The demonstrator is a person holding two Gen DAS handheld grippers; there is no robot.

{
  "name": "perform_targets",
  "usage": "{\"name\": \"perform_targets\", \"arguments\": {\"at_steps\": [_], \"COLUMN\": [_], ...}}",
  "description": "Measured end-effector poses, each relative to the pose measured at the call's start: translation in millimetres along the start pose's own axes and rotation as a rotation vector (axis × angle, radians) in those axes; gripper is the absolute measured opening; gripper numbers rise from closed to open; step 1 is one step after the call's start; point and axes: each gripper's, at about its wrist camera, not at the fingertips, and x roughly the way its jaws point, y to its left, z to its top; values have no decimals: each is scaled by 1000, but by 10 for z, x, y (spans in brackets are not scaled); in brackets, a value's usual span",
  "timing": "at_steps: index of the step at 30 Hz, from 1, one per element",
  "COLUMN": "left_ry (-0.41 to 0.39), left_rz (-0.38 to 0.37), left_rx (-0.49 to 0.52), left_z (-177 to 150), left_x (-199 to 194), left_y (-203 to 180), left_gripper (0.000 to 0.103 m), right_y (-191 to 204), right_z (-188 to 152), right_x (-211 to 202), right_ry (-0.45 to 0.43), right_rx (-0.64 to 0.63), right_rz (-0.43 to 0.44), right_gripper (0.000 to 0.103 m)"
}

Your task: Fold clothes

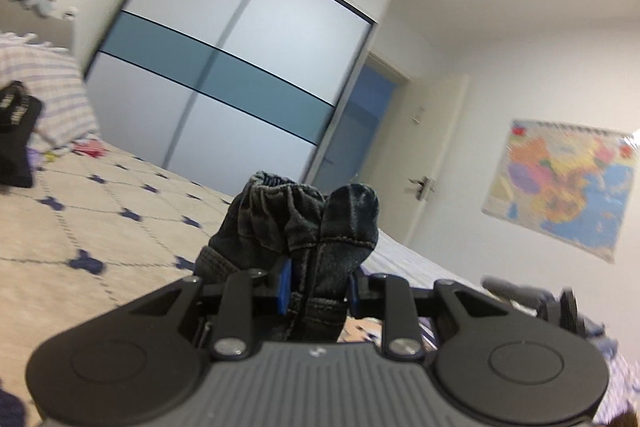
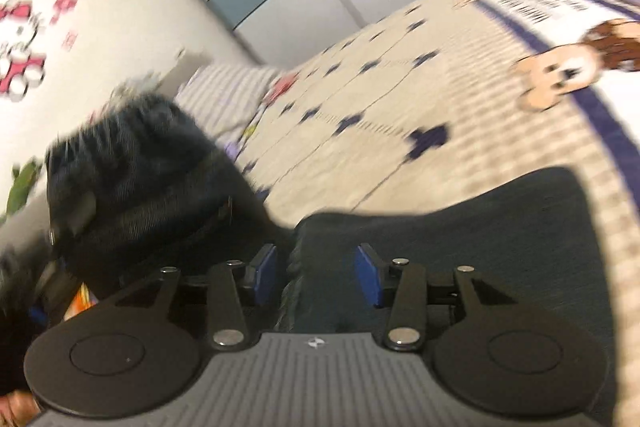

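Bedroom: bed (image 1: 100, 227) with cream diamond-pattern cover, wardrobe (image 1: 240, 67) at 12 o'clock. Dark denim garment (image 1: 312, 227) lifted, bunched, clamped in left hand-held gripper (image 1: 316, 287). Right hand-held gripper (image 2: 316, 275) released, pads apart over denim at 6 o'clock.

The jeans (image 1: 304, 227) are dark blue; the bedspread (image 1: 100, 227) is beige with navy crosses; the wardrobe (image 1: 240, 67) has a teal band.

We see our left gripper (image 1: 316, 287) pinching dark blue jeans (image 1: 304, 227), and the cloth bunches up above it. A bed (image 1: 80, 227) lies behind, and a map (image 1: 560, 183) hangs on the wall.
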Motion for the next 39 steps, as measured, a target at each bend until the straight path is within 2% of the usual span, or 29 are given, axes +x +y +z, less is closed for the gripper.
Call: {"name": "perform_targets", "arguments": {"at_steps": [2, 9, 13, 16, 19, 20, 21, 23, 25, 29, 34, 37, 39], "left_ry": [28, 161, 255, 349, 396, 399, 400, 402, 398, 359, 315, 304, 301], "left_rz": [-34, -108, -123, -139, -164, -180, -211, -303, -341, -294, -185, -105, -74], "left_rx": [28, 114, 165, 245, 331, 340, 321, 224, 157, 107, 12, -29, -44], "left_z": [-77, -436, -672, -853, -920, -911, -878, -771, -669, -502, -320, -267, -249], "left_x": [86, 404, 591, 713, 691, 661, 620, 538, 472, 356, 306, 292, 289], "left_y": [-124, -435, -533, -614, -673, -678, -662, -578, -486, -264, 136, 348, 430], "left_gripper": [27, 27, 27, 30, 39, 49, 61, 75, 79, 79, 79, 78, 78], "right_y": [-129, -511, -661, -737, -771, -778, -783, -795, -801, -745, -643, -599, -543], "right_z": [61, 195, 226, 234, 237, 239, 241, 231, 221, 209, 185, 131, 89], "right_x": [-137, -460, -516, -526, -499, -483, -467, -444, -436, -458, -330, -142, -48], "right_ry": [-38, -113, -142, -143, -131, -122, -112, -92, -79, -57, 25, 103, 119], "right_rx": [50, 157, 206, 229, 234, 233, 233, 238, 246, 251, 247, 236, 193], "right_rz": [-8, -34, -63, -77, -70, -69, -67, -63, -51, 14, 97, 84, 46], "right_gripper": [53, 54, 54, 54, 54, 54, 54, 54, 54, 54, 54, 54, 52]}}
